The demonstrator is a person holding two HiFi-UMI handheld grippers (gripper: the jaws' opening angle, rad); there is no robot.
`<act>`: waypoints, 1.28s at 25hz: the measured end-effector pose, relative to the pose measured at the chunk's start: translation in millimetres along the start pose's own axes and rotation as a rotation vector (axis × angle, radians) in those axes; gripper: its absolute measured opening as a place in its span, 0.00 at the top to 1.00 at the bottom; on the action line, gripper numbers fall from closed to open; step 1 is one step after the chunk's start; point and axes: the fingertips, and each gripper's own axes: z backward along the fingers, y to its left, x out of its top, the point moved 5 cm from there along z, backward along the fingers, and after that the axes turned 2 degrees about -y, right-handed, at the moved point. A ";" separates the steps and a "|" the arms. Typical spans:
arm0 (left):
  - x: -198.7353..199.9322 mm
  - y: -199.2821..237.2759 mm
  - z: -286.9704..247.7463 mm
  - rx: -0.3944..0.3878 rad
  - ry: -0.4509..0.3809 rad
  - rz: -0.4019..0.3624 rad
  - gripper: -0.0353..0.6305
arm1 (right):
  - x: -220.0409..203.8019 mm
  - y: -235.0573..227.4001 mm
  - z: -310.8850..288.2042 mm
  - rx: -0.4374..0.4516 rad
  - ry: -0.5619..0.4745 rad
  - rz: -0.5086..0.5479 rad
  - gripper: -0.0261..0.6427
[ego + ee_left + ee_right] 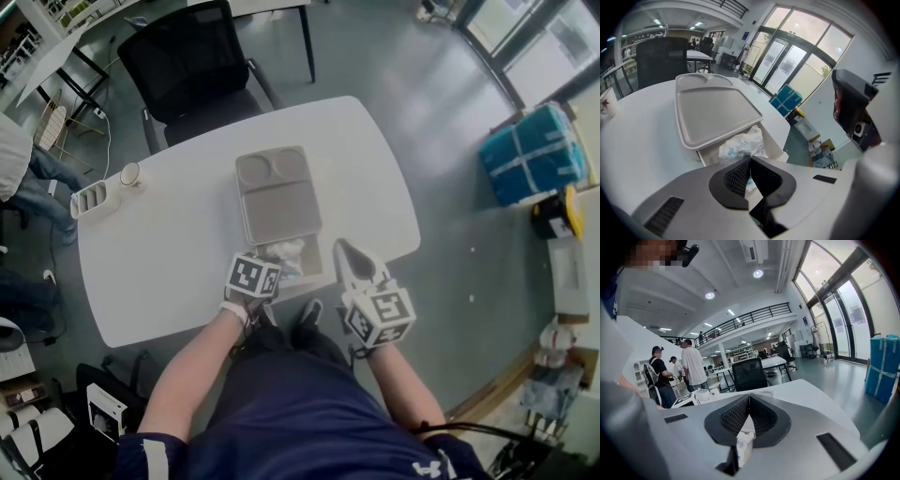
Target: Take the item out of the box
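Two claws, both closed: left claw [750,158] has tips together at near edge of crumpled white bag [740,144], seemingly nipping thin fold; right claw [749,395] pressed together, empty, just right of box [315,255]. Bag lies in open near end of box, frame centre, grey lid [277,202] covering far part.

Risks:
- thin bite slips on lift, bag falls into box
- bag snags under lid overhang
- unsteadied box drags across tabletop [159,262]
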 end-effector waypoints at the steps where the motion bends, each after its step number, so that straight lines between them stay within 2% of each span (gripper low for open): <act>1: 1.4 -0.6 4.3 -0.002 -0.014 0.006 0.90 | 1.0 1.5 -0.6 0.004 -0.001 0.001 0.94; 5: 9.4 -2.5 23.3 -0.006 -0.073 0.011 0.90 | 5.2 7.7 -4.6 0.016 -0.005 0.010 0.94; 11: 22.7 -6.8 58.6 0.031 -0.158 -0.044 0.90 | 13.0 17.0 -11.1 0.037 -0.017 0.026 0.94; 17: 44.4 -8.0 104.5 0.026 -0.325 -0.024 0.90 | 27.4 25.1 -17.9 0.051 -0.031 0.039 0.94; 23: 75.6 -2.2 161.8 0.132 -0.505 -0.083 0.90 | 47.4 29.4 -24.6 0.062 -0.067 0.065 0.94; 29: 106.2 -7.5 225.1 0.234 -0.741 -0.156 0.90 | 82.8 31.1 -25.4 0.079 -0.137 0.107 0.94; 32: 114.0 -14.5 247.3 0.286 -0.821 -0.194 0.90 | 98.8 33.7 -22.9 0.087 -0.172 0.124 0.94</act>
